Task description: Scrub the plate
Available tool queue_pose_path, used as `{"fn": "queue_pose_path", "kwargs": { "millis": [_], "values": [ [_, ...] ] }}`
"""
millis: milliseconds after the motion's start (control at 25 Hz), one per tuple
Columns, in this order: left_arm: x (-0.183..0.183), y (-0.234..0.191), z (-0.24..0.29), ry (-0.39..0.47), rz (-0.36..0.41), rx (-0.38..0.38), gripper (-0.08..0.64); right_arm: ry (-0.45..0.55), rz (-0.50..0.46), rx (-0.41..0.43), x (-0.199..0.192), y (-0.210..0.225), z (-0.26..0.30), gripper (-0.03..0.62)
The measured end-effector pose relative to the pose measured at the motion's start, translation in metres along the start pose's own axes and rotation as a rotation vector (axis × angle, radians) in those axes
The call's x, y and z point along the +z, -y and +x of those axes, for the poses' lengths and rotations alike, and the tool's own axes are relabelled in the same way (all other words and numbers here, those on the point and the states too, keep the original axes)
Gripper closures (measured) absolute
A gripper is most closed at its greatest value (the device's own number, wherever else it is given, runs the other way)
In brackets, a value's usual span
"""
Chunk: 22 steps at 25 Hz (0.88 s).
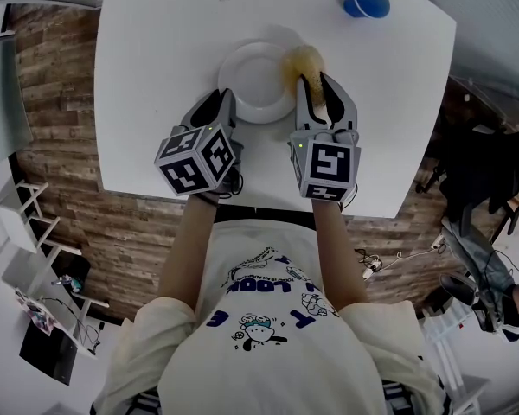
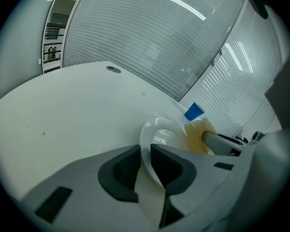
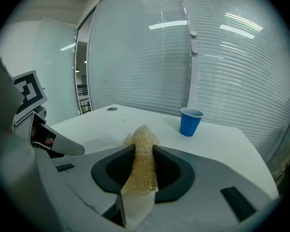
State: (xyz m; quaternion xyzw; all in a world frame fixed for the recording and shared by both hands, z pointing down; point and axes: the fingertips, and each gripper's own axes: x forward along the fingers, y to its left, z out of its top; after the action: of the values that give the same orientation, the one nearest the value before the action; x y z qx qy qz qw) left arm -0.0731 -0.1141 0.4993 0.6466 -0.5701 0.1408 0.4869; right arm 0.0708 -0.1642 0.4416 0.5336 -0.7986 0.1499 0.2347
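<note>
**Step in hand:** securing the plate (image 1: pixel 255 74) ahead of scrubbing.

**Findings:**
- The plate lies flat on the white table (image 1: pixel 156 59), near its middle and directly ahead of both grippers.
- The left gripper (image 1: pixel 223 98) has its jaws closed on the plate's near rim. The left gripper view shows the rim running between the two pads with no gap visible.
- The right gripper (image 1: pixel 318 89) is clamped on a tan mesh scrubber (image 1: pixel 308 61), which sticks out past the fingertips.
- The scrubber sits at the plate's right edge, either touching it or just above it; which of the two cannot be settled.
- A blue cup (image 1: pixel 366 2) stands well apart, near the table's far right corner.

**Recommendation:**
- Hold the left grip firm and low so the plate neither tips nor slides.
- Bring the scrubber's free end onto the plate's inner face and work it in short, overlapping strokes.
- Press lightly, since a hold on a thin rim is judged likely to slip under a hard push.
- Direct the strokes away from the left gripper's side of the rim.
</note>
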Motion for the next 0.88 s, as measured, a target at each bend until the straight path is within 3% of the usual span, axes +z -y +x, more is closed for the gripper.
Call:
{"fn": "queue_pose_path", "kwargs": {
  "millis": [520, 880],
  "values": [
    [0.0, 0.0, 0.001, -0.011, -0.027, -0.023, 0.472, -0.048, -0.078, 0.061, 0.004, -0.011, 0.02, 0.491],
    [0.0, 0.001, 0.001, -0.016, -0.034, -0.03, 0.474, -0.048, -0.221, 0.096, 0.016, -0.033, 0.039, 0.491]
  ]
}}
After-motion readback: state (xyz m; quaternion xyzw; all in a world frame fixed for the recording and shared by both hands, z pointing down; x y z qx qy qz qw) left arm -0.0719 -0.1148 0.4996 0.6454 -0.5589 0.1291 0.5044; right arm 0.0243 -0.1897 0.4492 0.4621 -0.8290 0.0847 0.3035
